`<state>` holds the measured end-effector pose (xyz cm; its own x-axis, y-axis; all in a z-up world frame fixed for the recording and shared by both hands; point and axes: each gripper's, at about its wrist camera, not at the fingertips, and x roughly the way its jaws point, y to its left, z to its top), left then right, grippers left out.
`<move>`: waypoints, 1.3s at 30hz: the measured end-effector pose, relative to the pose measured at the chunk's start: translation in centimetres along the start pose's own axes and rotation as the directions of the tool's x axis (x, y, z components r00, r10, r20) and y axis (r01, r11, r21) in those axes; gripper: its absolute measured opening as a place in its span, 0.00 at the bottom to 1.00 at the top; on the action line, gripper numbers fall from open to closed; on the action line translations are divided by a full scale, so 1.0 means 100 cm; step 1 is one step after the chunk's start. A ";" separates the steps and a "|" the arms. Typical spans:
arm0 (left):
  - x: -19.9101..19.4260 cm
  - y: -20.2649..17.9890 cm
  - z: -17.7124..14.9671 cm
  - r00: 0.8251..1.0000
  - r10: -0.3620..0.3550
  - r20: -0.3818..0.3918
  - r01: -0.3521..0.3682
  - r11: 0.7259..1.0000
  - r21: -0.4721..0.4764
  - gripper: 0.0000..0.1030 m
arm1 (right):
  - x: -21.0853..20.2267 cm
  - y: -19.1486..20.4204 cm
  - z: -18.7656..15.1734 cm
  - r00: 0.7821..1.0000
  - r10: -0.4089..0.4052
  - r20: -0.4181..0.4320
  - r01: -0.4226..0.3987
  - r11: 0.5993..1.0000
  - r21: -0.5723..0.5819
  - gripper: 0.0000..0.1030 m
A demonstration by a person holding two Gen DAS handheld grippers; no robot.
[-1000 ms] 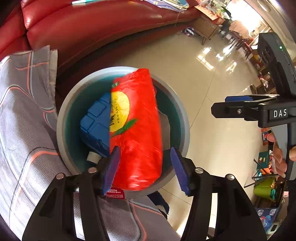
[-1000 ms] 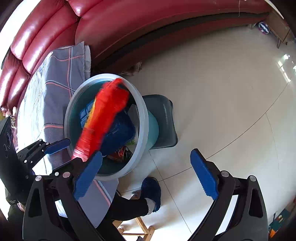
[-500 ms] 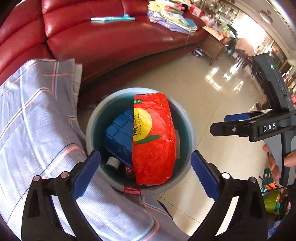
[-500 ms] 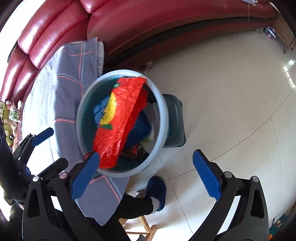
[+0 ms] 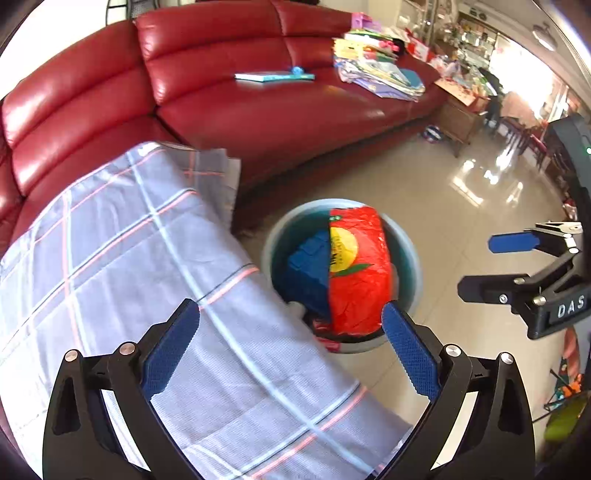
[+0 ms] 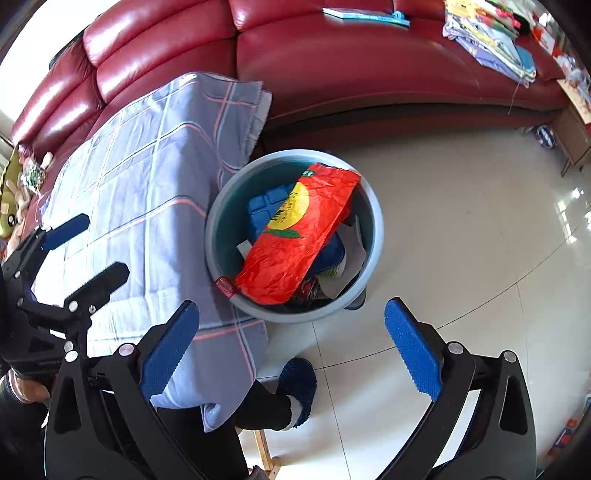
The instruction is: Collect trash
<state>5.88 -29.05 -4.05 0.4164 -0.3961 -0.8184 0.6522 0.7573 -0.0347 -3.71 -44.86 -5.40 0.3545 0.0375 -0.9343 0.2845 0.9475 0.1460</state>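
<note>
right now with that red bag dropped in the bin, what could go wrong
The red bag lies slanted on top of the pile, one end up at the bin rim, so it could slide out. The bin looks nearly full; more trash may spill. It stands close against the plaid cloth, which a nudge could snag.

One grey trash bin [image 6: 295,312] on the floor ahead of the right gripper's fingertips. Inside it: one red snack bag [image 6: 295,240] on top, one blue block-like item [image 6: 267,206] under it, other scraps below, too hidden to count. One red label [image 6: 225,286] on the bin's near rim. One plaid cloth [image 6: 147,192] left of the bin. One red sofa [image 6: 369,74] beyond it, bearing one flat book [image 6: 365,14] and one pile of papers [image 6: 491,40], sheets uncountable. One blue slipper [image 6: 299,384] between the right gripper's fingers.
</note>
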 end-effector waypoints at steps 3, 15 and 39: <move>-0.018 0.009 -0.008 0.999 0.049 0.010 -0.048 0.999 -0.020 0.96 | -0.008 0.015 -0.008 1.000 -0.009 0.011 0.009 1.000 -0.023 0.94; -0.054 0.023 -0.036 0.989 0.137 0.051 -0.135 0.990 -0.051 0.96 | -0.027 0.051 -0.034 0.994 -0.092 0.052 0.096 0.993 -0.074 0.94; -0.042 -0.001 -0.056 0.994 0.108 -0.008 -0.108 0.993 -0.037 0.96 | -0.025 0.036 -0.059 0.987 -0.151 0.052 0.154 0.986 -0.064 0.94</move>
<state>0.51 -24.59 -3.84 0.4792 -0.3079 -0.8219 0.5792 0.8145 0.0325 -8.86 -39.64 -4.49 0.3535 -0.1229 -0.9273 0.2781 0.9603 -0.0213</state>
